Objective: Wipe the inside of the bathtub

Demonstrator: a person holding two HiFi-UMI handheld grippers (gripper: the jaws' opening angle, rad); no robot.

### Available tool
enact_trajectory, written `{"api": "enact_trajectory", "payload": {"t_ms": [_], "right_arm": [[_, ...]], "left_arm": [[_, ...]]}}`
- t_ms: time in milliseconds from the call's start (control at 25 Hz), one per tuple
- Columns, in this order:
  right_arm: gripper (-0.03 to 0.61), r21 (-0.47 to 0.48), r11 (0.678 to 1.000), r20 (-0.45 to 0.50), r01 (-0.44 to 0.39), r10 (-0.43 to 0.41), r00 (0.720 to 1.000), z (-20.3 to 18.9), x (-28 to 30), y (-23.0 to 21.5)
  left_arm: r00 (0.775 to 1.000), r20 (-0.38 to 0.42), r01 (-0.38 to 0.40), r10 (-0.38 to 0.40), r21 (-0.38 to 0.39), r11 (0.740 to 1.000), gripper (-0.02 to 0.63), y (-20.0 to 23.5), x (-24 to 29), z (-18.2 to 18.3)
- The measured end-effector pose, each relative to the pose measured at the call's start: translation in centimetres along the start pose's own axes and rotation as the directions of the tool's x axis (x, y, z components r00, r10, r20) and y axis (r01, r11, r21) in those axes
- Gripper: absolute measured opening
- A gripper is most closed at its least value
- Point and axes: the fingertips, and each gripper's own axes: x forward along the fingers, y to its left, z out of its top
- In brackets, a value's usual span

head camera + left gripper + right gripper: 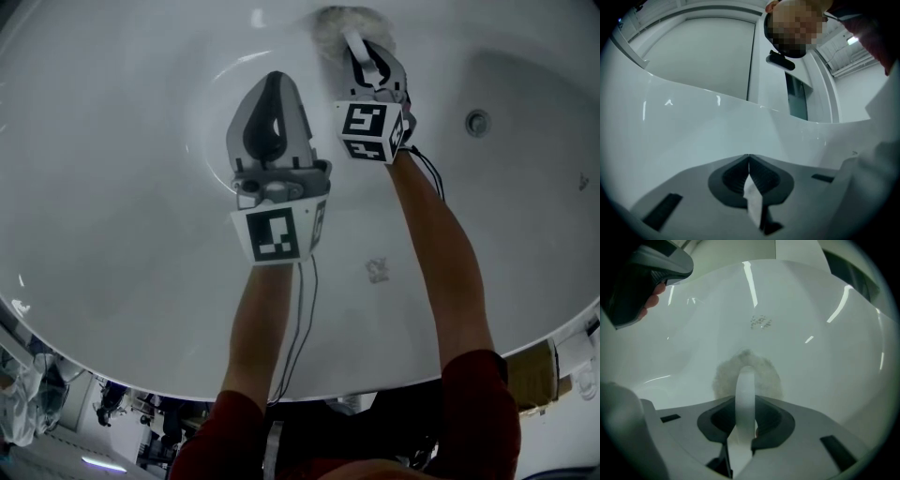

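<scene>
1. The right tongs [745, 414] are clamped on the white loop handle [746, 390] of a round, fuzzy wiping pad [723, 377]. The pad face lies flat against the inner wall of the bathtub [112, 187], near the top of the head view.
2. The left tongs [749, 161] are closed tip to tip. A small white scrap [753, 202] shows low between them, and its nature cannot be determined. These tongs hover above the basin, beside the right tongs and clear of the pad.
3. Handling judgement:
   - The pad appears soft, light and compressible.
   - The handle appears to be a thin, flexible strip.
   - The glossy tub surface likely offers little friction.
4. Grip point: hold the handle at mid-loop, as now. A grip on the fibres would likely slip or deform the pad.
5. Risk: the flexible handle may twist under side load and lift one pad edge off the wall.
</scene>
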Motion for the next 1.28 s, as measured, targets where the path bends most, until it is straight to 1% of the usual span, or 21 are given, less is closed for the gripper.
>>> {"api": "enact_trajectory", "payload": {"t_ms": [200, 400, 600, 760, 920, 1000, 1120, 1280], "right_arm": [[0.094, -0.033, 0.999, 0.003, -0.001, 0.001, 1.000, -0.4, -0.2, -1.4], [0.094, -0.044, 0.999, -0.002, 0.017, -0.017, 1.000, -2.2, -0.8, -6.4], [0.094, -0.044, 0.998, -0.006, 0.042, -0.042, 0.999, -3.7, -1.6, -10.4], [0.094, -0.004, 0.996, -0.015, 0.084, -0.085, 0.996, -5.2, -2.3, -14.1], [0.094, 0.011, 0.995, -0.031, 0.103, -0.102, 0.994, -6.4, -3.0, -17.2], [0.094, 0.034, 0.992, -0.043, 0.123, -0.121, 0.992, -7.0, -3.4, -18.8], [0.094, 0.083, 0.981, -0.070, 0.177, -0.172, 0.983, -8.0, -4.2, -21.7], [0.094, 0.145, 0.956, -0.119, 0.256, -0.240, 0.964, -9.5, -5.5, -24.8]], "left_arm": [[0.999, -0.008, 0.037, -0.037, 0.002, 0.999, 0.016, -1.8, 1.5, 0.0], [0.997, -0.017, 0.076, -0.076, 0.002, 0.997, 0.016, -6.7, 4.0, -0.5], [0.993, -0.028, 0.116, -0.116, 0.003, 0.993, 0.016, -10.6, 5.4, -1.1], [0.989, -0.031, 0.143, -0.143, 0.013, 0.990, 0.016, -13.2, 6.1, -1.5], [0.987, -0.036, 0.157, -0.156, 0.009, 0.988, 0.016, -15.7, 6.9, -1.7], [0.985, -0.039, 0.168, -0.167, 0.013, 0.986, 0.016, -17.0, 7.4, -1.7], [0.981, -0.032, 0.194, -0.193, 0.012, 0.981, 0.016, -18.8, 7.8, -1.3], [0.977, -0.029, 0.213, -0.212, 0.016, 0.977, 0.017, -20.2, 8.1, -1.0]]}}
